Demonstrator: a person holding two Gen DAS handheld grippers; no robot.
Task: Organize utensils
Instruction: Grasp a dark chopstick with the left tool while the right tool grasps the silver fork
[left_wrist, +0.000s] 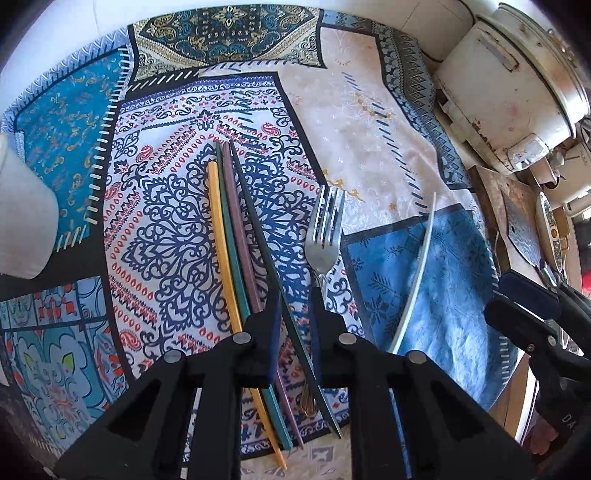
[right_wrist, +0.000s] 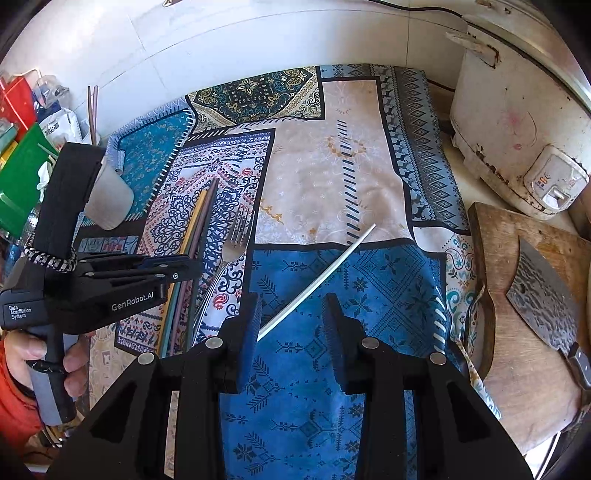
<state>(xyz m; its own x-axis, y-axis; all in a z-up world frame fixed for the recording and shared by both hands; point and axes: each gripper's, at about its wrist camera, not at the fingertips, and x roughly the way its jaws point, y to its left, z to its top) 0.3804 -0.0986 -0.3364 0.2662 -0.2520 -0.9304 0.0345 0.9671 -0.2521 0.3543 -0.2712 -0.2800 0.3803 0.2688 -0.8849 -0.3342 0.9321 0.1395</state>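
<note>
Several coloured chopsticks (yellow, teal, mauve, dark green) lie side by side on the patterned cloth; they also show in the right wrist view. A metal fork lies to their right, seen too in the right wrist view. A white chopstick lies apart on the blue patch, seen too in the right wrist view. My left gripper is open, its jaws astride the dark green chopstick and the fork handle. My right gripper is open just above the white chopstick's near end.
A grey cup stands at the left with chopsticks behind it. A rice cooker stands at the back right. A wooden board with a cleaver lies at the right. Packages crowd the far left.
</note>
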